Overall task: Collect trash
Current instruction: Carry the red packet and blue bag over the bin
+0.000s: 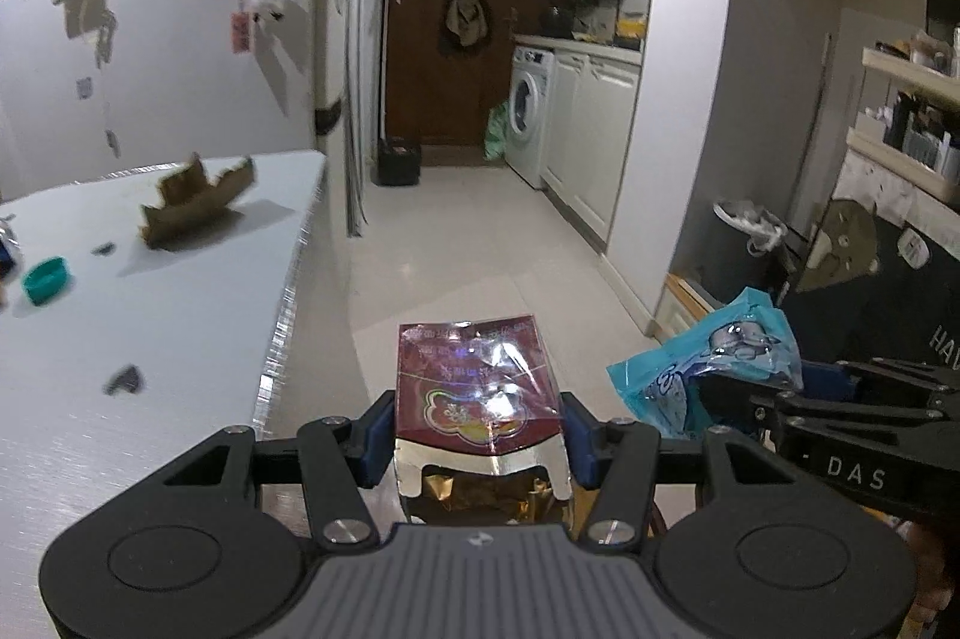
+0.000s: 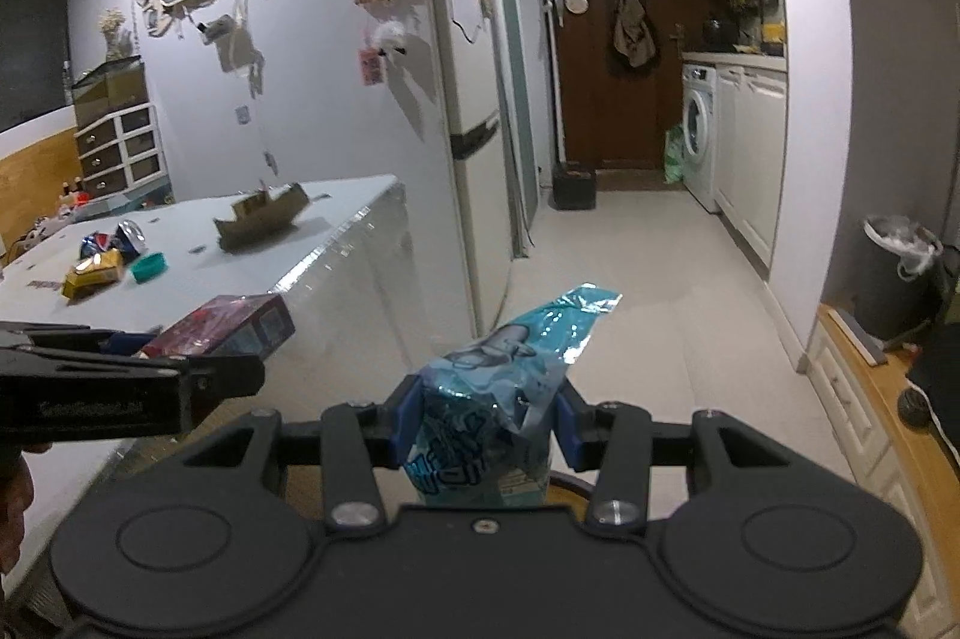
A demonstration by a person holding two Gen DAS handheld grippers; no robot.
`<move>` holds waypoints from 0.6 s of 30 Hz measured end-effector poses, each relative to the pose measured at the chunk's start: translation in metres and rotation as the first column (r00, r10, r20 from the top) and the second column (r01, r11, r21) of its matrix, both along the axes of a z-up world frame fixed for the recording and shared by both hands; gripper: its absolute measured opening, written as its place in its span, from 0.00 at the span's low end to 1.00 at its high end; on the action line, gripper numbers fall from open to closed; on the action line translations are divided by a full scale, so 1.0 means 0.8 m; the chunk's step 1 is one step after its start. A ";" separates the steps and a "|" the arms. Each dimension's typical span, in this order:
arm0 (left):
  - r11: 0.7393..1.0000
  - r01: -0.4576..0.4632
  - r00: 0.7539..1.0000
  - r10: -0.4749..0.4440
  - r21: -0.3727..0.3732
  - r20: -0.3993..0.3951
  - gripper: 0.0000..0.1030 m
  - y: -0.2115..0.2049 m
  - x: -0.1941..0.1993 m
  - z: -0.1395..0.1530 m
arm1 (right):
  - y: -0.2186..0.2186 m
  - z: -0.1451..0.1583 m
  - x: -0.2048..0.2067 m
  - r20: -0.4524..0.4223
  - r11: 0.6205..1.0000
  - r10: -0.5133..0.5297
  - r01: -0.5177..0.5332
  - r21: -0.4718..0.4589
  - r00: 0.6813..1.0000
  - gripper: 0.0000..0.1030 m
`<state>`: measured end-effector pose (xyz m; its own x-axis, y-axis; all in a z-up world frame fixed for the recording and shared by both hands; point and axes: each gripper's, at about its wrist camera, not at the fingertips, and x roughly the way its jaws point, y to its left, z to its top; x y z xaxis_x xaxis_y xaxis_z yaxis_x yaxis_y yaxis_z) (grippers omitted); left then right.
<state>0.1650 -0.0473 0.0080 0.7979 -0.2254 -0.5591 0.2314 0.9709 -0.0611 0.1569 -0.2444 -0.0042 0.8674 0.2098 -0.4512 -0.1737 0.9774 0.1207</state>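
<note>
My left gripper [image 1: 477, 438] is shut on a dark red carton [image 1: 477, 381] with a torn open end, held over the floor beside the white table [image 1: 150, 339]. The same carton [image 2: 225, 324] shows at the left of the right wrist view. My right gripper [image 2: 486, 420] is shut on a crumpled blue snack bag [image 2: 504, 387], and that bag [image 1: 708, 369] also appears to the right in the left wrist view. On the table lie a torn brown cardboard piece [image 1: 192, 204], a teal lid [image 1: 45, 279], a crushed can [image 2: 117, 240] and a yellow wrapper [image 2: 90, 276].
A dark bin [image 2: 897, 273] with a white liner stands at the right by a low wooden cabinet [image 2: 864, 381]. A fridge [image 2: 462, 99] rises past the table's end. The pale floor [image 1: 456, 243] runs down a corridor to a washing machine [image 1: 528, 114] and a brown door [image 1: 444, 27].
</note>
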 end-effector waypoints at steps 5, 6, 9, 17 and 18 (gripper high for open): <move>1.000 0.022 0.999 -0.022 -0.003 -0.042 0.54 -0.022 0.011 -0.020 | -0.021 -0.017 0.003 -0.033 1.000 -0.026 0.027 0.008 0.999 0.45; 1.000 0.027 0.998 -0.027 -0.004 -0.053 0.54 -0.026 0.014 -0.026 | -0.025 -0.021 0.003 -0.040 0.999 -0.031 0.031 0.009 0.999 0.45; 0.999 0.035 0.996 -0.035 -0.002 -0.086 0.54 -0.035 0.023 -0.044 | -0.031 -0.034 0.005 -0.065 0.999 -0.038 0.039 0.010 0.997 0.45; 0.999 0.047 0.978 -0.041 0.024 -0.202 0.53 -0.053 0.054 -0.108 | -0.039 -0.084 0.020 -0.158 0.999 -0.044 0.043 -0.009 0.986 0.45; 0.998 0.048 0.976 -0.041 0.028 -0.215 0.53 -0.054 0.058 -0.115 | -0.039 -0.091 0.023 -0.173 0.999 -0.042 0.041 -0.013 0.984 0.45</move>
<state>0.2117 -0.0907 -0.0842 0.6485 -0.2365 -0.7236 0.2596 0.9622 -0.0818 0.1756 -0.2760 -0.0771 0.7840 0.1702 -0.5970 -0.1103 0.9846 0.1358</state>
